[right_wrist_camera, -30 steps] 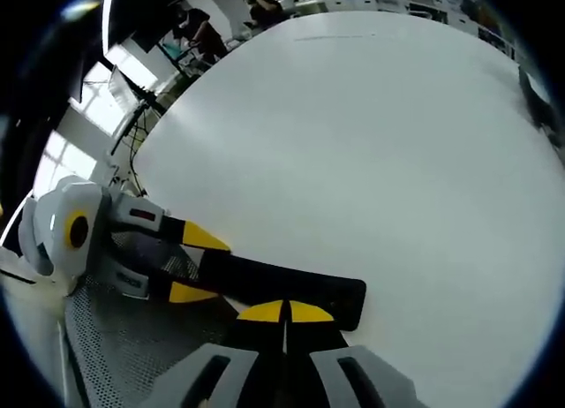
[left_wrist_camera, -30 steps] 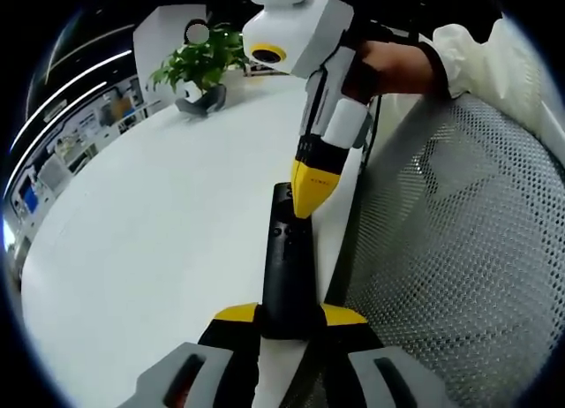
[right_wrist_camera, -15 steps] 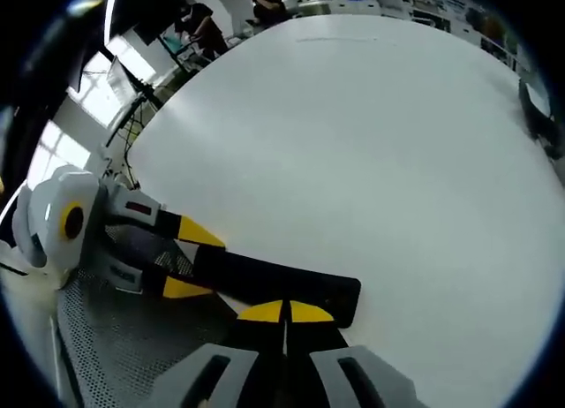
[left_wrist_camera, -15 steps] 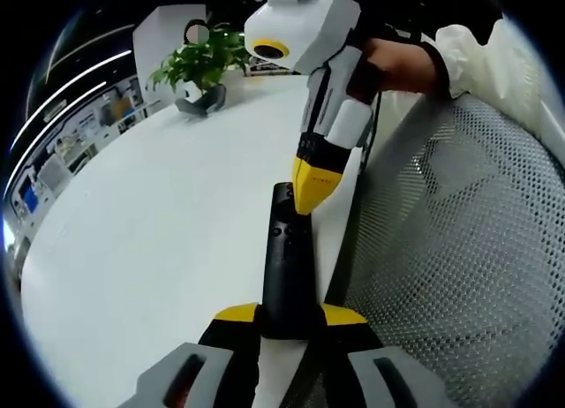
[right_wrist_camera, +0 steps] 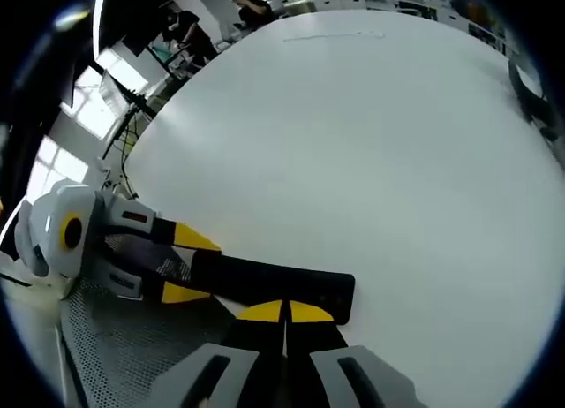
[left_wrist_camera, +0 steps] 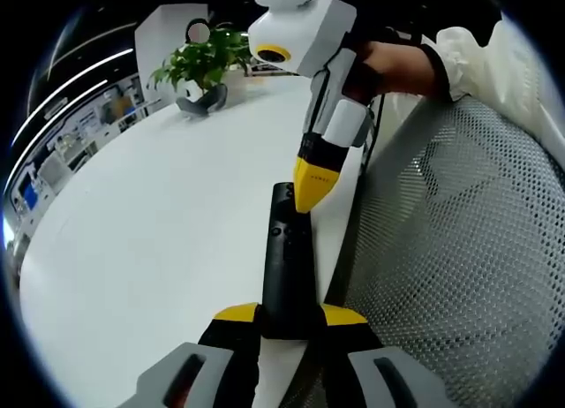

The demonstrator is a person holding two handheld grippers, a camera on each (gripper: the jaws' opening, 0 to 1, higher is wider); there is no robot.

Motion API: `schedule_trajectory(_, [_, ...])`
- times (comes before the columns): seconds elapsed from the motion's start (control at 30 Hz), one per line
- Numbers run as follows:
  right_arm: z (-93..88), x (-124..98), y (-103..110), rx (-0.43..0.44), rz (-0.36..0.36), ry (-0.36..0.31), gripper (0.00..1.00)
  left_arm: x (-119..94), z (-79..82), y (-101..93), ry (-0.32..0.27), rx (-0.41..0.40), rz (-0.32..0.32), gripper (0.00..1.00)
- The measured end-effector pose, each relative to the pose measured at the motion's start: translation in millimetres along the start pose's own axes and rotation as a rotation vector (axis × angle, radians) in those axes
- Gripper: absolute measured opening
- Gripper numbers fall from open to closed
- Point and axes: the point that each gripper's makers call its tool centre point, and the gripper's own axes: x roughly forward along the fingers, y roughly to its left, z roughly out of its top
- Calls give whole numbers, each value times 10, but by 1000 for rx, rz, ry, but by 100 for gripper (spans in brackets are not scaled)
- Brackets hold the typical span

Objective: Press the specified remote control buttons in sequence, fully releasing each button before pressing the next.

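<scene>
- The left hand-held gripper is clenched on the near end of a black remote control; its 2 yellow-tipped jaws sit on either side of the remote's body.
- The remote control lies along the edge of a white table and runs straight ahead from the left hand-held gripper, with small buttons visible toward its far end.
- In the left gripper view, the right hand-held gripper comes down from above with its yellow tips drawn together into 1 point, which meets the far end of the remote control. Whether it is pressing or only touching, I cannot tell.
- A person's hand in a white sleeve holds the right hand-held gripper from the upper right.
- In the right gripper view, the right hand-held gripper shows its 2 yellow tips closed against each other, gripping nothing, right at the near side of the remote control.
- In that same view the left hand-held gripper enters from the left, its 2 jaws clamping the remote's far end.
- A grey perforated mesh surface lies just to the right of the left hand-held gripper, beside the table edge.
- A potted plant stands on the table well ahead and to the left of the left hand-held gripper.
</scene>
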Motion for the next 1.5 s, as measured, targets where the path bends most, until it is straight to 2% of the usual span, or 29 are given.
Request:
schedule_trajectory(0.07, [2, -4, -4, -4, 2, 3, 0, -1, -1, 1, -1, 0, 0, 25])
schedule_trajectory(0.17, [7, -19, -7, 50, 28, 2, 0, -1, -1, 1, -1, -1, 0, 24])
schedule_trajectory(0.23, [16, -28, -8, 52, 27, 3, 0, 0, -1, -1, -2, 1, -2, 24])
schedule_trajectory(0.33, [156, -64, 50, 15, 37, -75, 0, 0, 0, -5, -4, 5, -3, 24])
schedule_trajectory(0.73, [73, 2, -1, 3, 12, -19, 0, 2, 8, -9, -4, 16, -6, 24])
schedule_trajectory(1.1, [85, 20, 0, -33, -6, -20, 0, 3, 5, 3, -3, 0, -6, 25])
schedule_trajectory(1.27, [83, 32, 16, -86, -37, -15, 0, 3, 3, 5, -1, 0, -7, 25])
schedule_trajectory(1.5, [98, 15, -15, -31, -17, -28, 0, 6, 8, 11, -4, 0, -10, 25])
